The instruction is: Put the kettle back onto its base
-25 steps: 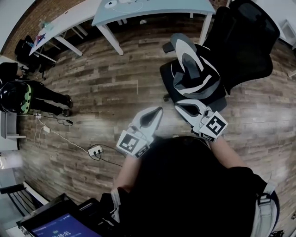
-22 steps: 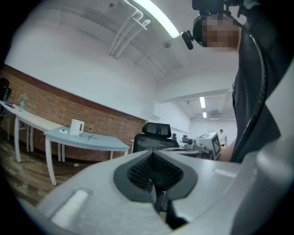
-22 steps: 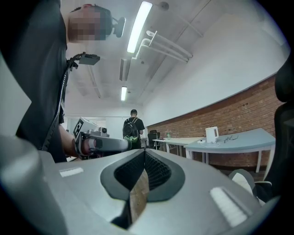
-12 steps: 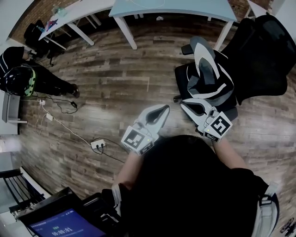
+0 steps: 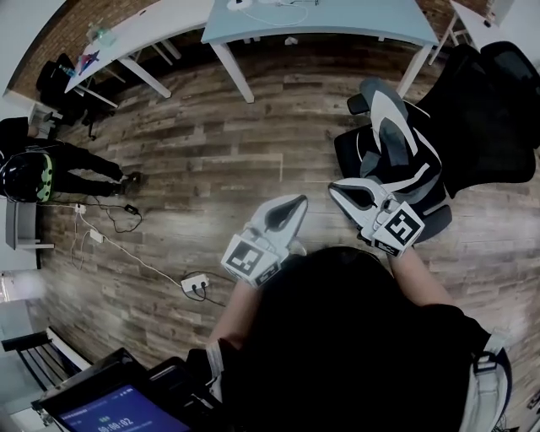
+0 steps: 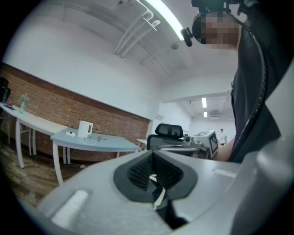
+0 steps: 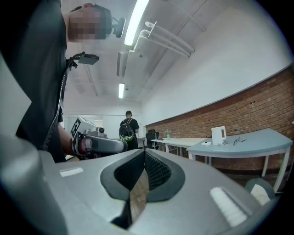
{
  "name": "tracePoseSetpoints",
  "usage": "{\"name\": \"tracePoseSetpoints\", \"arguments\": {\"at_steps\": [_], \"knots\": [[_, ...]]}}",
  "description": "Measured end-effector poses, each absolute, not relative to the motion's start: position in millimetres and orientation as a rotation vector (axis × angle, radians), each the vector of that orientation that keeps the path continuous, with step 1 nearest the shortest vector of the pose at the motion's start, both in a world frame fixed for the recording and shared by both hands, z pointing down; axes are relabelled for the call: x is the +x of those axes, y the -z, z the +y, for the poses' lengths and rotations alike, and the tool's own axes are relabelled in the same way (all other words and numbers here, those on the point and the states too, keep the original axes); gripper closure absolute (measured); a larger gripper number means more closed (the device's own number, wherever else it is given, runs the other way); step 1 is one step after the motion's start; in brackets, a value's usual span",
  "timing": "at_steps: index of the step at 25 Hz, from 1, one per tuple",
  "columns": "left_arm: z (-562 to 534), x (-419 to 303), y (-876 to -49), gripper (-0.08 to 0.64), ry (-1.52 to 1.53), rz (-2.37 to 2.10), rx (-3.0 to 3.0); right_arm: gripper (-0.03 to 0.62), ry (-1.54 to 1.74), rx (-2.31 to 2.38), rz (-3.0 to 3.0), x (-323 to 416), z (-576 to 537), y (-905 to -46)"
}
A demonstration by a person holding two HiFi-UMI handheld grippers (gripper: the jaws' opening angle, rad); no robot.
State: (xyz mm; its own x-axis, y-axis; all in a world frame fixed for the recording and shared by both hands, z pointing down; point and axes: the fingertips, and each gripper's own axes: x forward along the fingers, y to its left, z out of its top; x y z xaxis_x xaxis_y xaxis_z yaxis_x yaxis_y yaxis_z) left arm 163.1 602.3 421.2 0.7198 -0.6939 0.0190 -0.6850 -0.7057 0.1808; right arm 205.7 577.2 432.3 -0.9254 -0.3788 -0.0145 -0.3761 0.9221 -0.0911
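Observation:
A white kettle [image 6: 85, 129] stands on a light blue-grey table [image 6: 105, 142] before a brick wall, far ahead. Its round white base [image 6: 70, 134] lies just left of it with a cord. In the right gripper view the same kettle [image 7: 218, 135] and base [image 7: 206, 143] sit on that table [image 7: 257, 142]. My left gripper [image 5: 295, 202] and right gripper [image 5: 337, 190] are held level side by side over the wooden floor, well short of the table [image 5: 337, 21]. The jaws of the left gripper [image 6: 154, 153] and of the right gripper [image 7: 144, 151] are shut on nothing.
A black office chair [image 5: 481, 110] with a grey and white jacket [image 5: 392, 139] stands close on the right. A power strip [image 5: 196, 285] and cables lie on the floor at left. A person with a backpack [image 5: 34, 173] stands far left, by a long white table [image 5: 126, 34].
The view has travelled across the floor: the chair has slid to the right and the table and floor cables have shifted. Both grippers keep their places before the body, still shut.

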Motion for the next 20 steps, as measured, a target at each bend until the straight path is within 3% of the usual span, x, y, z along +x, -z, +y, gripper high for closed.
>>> {"name": "tracePoseSetpoints", "arguments": {"at_steps": [20], "knots": [[554.7,34.0,-461.3,0.558,0.068,-1.129,2.714,0.588,0.22,-0.617,3.074,86.0,508.4,-457.2]]}}
